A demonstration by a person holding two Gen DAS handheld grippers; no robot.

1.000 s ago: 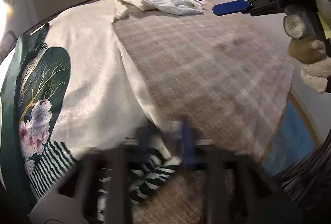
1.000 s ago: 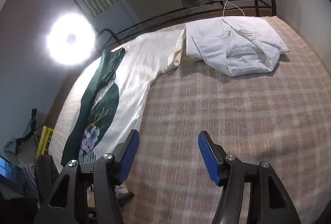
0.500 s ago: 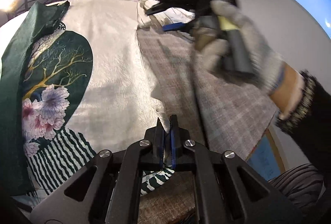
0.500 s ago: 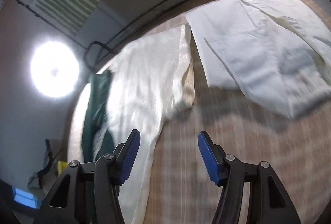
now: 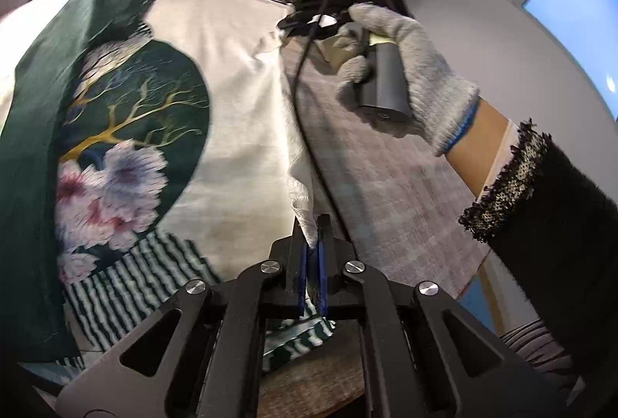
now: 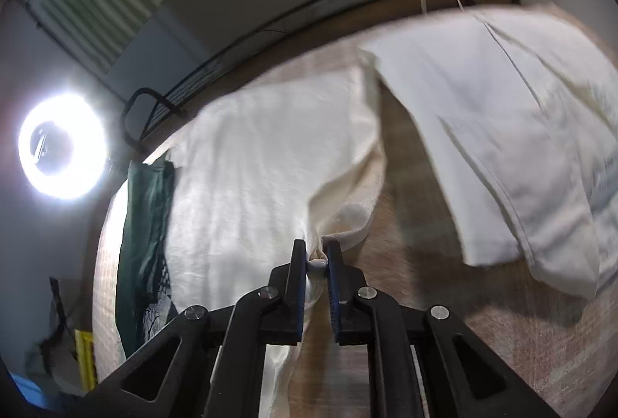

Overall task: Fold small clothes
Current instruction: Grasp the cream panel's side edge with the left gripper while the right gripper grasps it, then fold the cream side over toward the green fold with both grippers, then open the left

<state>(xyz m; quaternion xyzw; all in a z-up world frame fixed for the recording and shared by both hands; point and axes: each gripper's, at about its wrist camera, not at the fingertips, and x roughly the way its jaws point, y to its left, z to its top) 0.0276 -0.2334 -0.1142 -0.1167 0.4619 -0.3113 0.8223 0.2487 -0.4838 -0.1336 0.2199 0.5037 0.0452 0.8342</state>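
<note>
Cream garment point(image 5: 239, 132) pinched along its three-o'clock edge by both tools — left gripper point(image 5: 313, 244) near, right gripper point(image 6: 317, 259) far; apparently readied for folding over.

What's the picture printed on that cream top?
On the cream top, a dark green panel with gold branches and flowers; left wrist view.

Two garments lie on one plaid bed cover point(image 5: 394, 186): one cream shirt point(image 5: 239, 109) with a dark green floral print, filling the left wrist view from nine o'clock to centre, and one folded white garment point(image 6: 502, 132) at two o'clock in the right wrist view. Two grippers show: the left gripper point(image 5: 313, 225) and the right gripper point(image 6: 317, 256). One gloved hand point(image 5: 405, 70) sits at one o'clock. One ring light point(image 6: 61, 146) glows at nine o'clock.
</note>
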